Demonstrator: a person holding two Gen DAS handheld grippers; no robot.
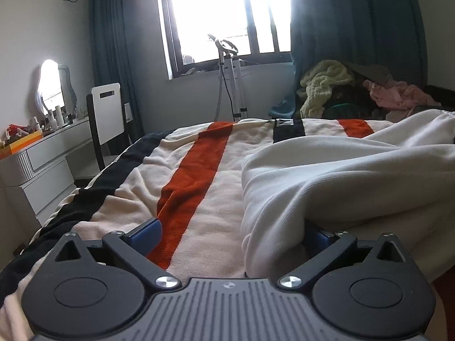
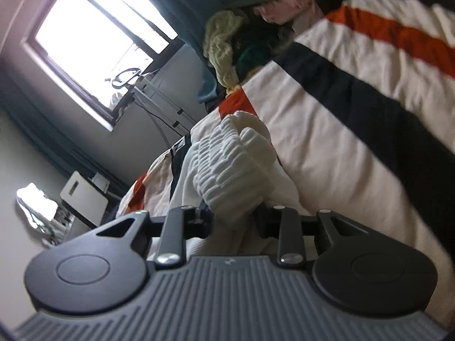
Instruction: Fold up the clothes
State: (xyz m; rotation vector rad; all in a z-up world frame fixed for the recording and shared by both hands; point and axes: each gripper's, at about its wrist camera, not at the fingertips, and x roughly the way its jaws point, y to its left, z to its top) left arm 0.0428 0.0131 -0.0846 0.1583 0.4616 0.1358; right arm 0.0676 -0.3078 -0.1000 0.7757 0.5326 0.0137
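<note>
Your right tool [image 2: 233,221] is clamped on the ribbed cuff [image 2: 230,167] of the white top [image 1: 341,176], which bunches straight ahead of its fingers, w/ the rest of the top trailing back under the tool onto the bed [image 2: 335,130]. Your left tool [image 1: 231,234] is spread wide and grips nothing: the top lies ahead and to its right, draped over its right finger, while the left finger [image 1: 148,231] sits bare over the blanket. Risks, as I judge them: the cuff is a thick wad, so a hard pull could let it slip out or drag the whole top into a heap; if you close the left tool where it is, you may pinch blanket along w/ cloth. Hard to read: the left tool's right pad is buried under fabric, the right tool's pads are hidden by the cuff, the right view is tilted and blurred, and the top's far edge runs out of frame, so I can't tell its layout or which part is the hem.
</note>
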